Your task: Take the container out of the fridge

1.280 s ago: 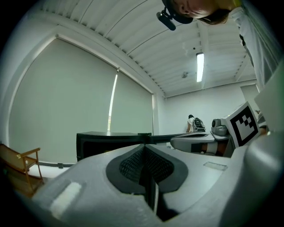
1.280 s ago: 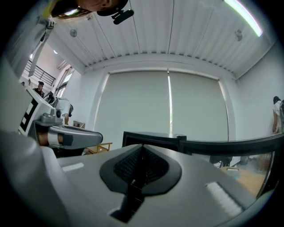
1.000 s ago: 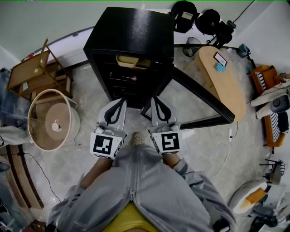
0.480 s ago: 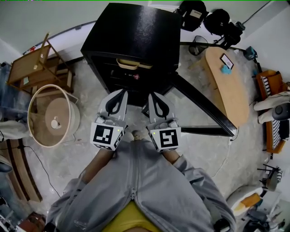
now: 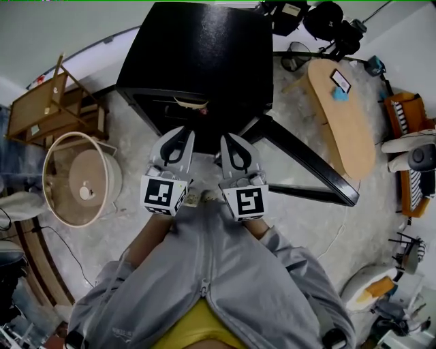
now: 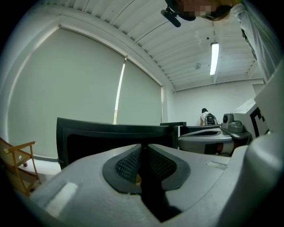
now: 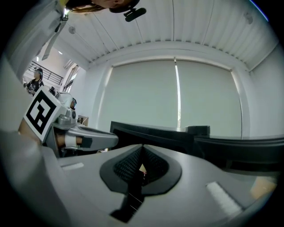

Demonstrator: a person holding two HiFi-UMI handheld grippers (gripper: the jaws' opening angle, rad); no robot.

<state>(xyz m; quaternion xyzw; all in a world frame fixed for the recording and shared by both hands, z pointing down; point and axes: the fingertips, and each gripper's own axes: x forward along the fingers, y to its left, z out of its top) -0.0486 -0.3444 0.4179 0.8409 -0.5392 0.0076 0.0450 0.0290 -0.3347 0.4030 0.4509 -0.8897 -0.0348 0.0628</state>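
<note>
A black fridge (image 5: 197,48) stands in front of me, its door (image 5: 306,160) swung open to the right. Only the rim of a tan container (image 5: 191,103) shows on an upper shelf, under the fridge's top edge. Both grippers point level at the open front, side by side. My left gripper (image 5: 182,131) (image 6: 143,145) has just been opening by a sliver; its tips still look together, with nothing between them. My right gripper (image 5: 229,136) (image 7: 142,146) is shut and empty. Both tips are short of the shelves, below the container.
A round beige drum (image 5: 78,180) and a wooden rack (image 5: 51,109) stand on the floor to the left. An oval wooden table (image 5: 340,116) lies beyond the open door. Black bags (image 5: 327,17) sit behind the fridge. My legs are below the grippers.
Both grippers and my head have moved forward toward the open fridge. The fridge's top now hides most of the container and the shelves.
</note>
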